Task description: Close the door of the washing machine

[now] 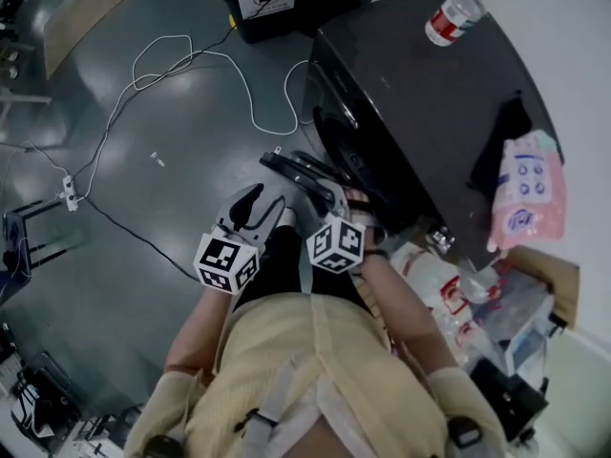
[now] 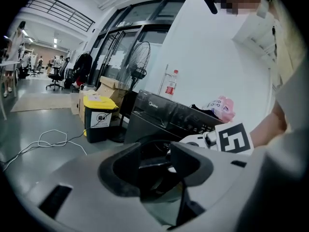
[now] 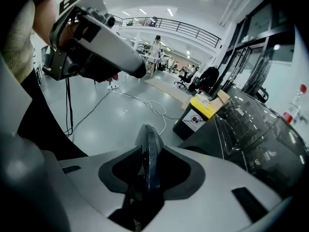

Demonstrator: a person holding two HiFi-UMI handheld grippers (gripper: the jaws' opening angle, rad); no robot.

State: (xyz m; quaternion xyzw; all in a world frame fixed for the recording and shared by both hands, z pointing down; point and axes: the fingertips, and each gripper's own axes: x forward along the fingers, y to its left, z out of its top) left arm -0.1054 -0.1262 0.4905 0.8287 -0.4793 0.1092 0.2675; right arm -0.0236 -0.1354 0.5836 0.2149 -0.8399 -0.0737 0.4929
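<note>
Right gripper view, door [image 3: 147, 139] edge clamped inside gripper [image 3: 150, 172]

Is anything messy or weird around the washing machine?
Yes. The washing machine has its door hanging open, the edge pinched in the right gripper. A white cable sprawls in loose loops across the floor, and plastic bags lie piled beside the machine.

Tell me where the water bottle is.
Head view, upper right: the water bottle stands on top of the washing machine, well apart from the pink pack.
</note>
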